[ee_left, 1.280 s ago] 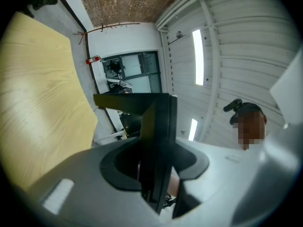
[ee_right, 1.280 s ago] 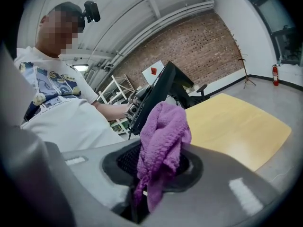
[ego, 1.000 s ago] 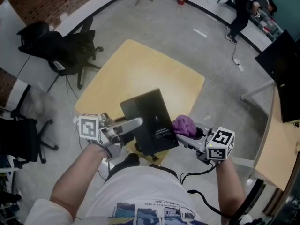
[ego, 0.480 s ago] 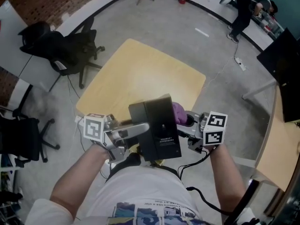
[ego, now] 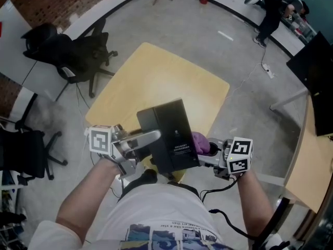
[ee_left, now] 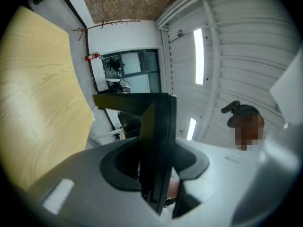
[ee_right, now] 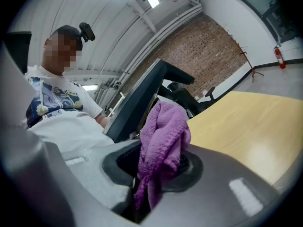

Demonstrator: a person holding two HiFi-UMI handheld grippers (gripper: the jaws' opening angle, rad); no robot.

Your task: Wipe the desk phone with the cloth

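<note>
The black desk phone [ego: 169, 134] is held up over the near corner of the light wooden table [ego: 156, 72], its back facing up. My left gripper [ego: 156, 136] is shut on the phone's left edge; in the left gripper view the phone [ee_left: 158, 136] stands edge-on between the jaws of this gripper [ee_left: 156, 178]. My right gripper [ego: 207, 154] is shut on a purple cloth [ego: 200, 141], which rests against the phone's lower right edge. In the right gripper view the cloth [ee_right: 163, 141] bulges from that gripper [ee_right: 154, 183] beside the slanted phone [ee_right: 137, 103].
Black office chairs [ego: 73, 56] stand left of the table, another [ego: 23, 152] at the far left. A second desk [ego: 312, 176] with a dark monitor [ego: 312, 66] is at the right. A person [ego: 273, 9] stands far off at the top right.
Half a second ago the phone stood more upright with the cloth behind its upper right edge. It has now tilted back, and the right gripper has drawn the cloth down toward me.
</note>
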